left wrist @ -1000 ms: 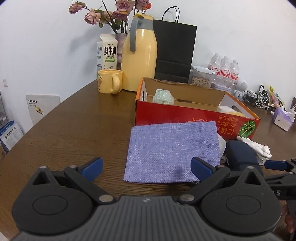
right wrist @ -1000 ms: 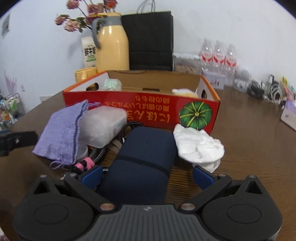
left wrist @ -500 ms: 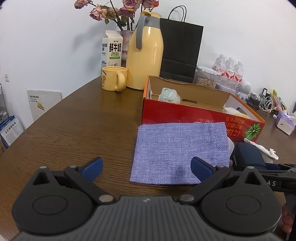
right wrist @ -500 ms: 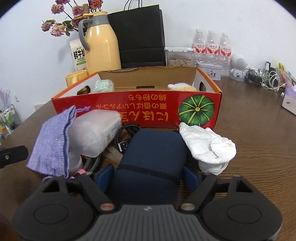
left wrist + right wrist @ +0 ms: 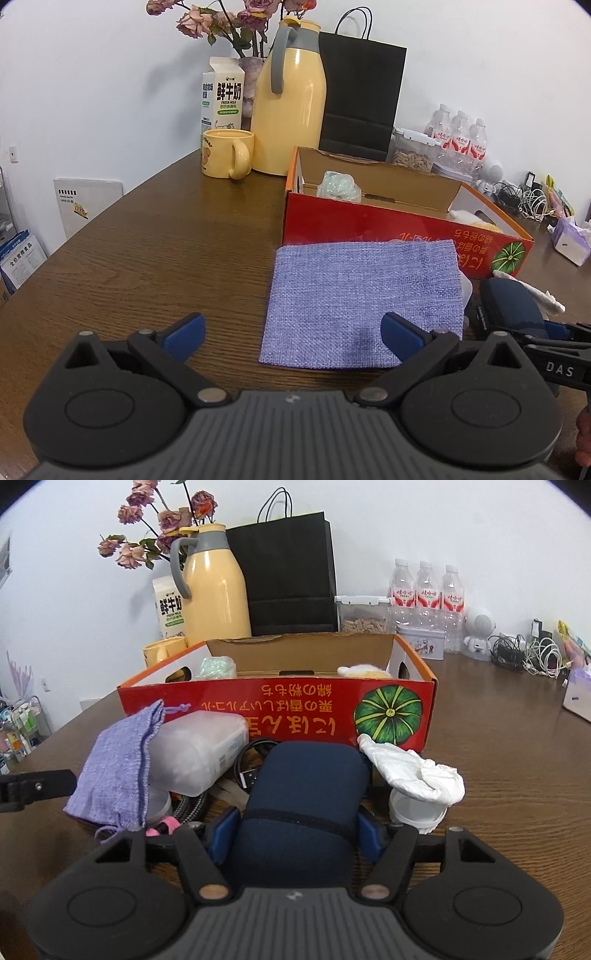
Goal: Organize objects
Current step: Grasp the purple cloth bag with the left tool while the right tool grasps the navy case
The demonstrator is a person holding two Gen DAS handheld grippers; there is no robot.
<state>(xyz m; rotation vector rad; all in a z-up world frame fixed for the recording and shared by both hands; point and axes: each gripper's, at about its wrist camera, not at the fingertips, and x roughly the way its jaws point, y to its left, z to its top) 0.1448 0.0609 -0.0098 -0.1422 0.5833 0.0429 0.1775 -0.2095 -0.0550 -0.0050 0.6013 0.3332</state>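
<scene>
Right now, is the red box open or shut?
Open. The red box has no lid over it; the right wrist view looks past its front wall to a green bundle and a pale item inside.

Looks like an office break corner or meeting room: round wooden table [image 5: 155,258] against a plain white wall, thermos jug [image 5: 291,107], milk carton [image 5: 223,98] and mug [image 5: 226,153] up at 12 o'clock, water bottles [image 5: 428,590] and a tangle of charger cables [image 5: 532,653] around 2 o'clock.
</scene>
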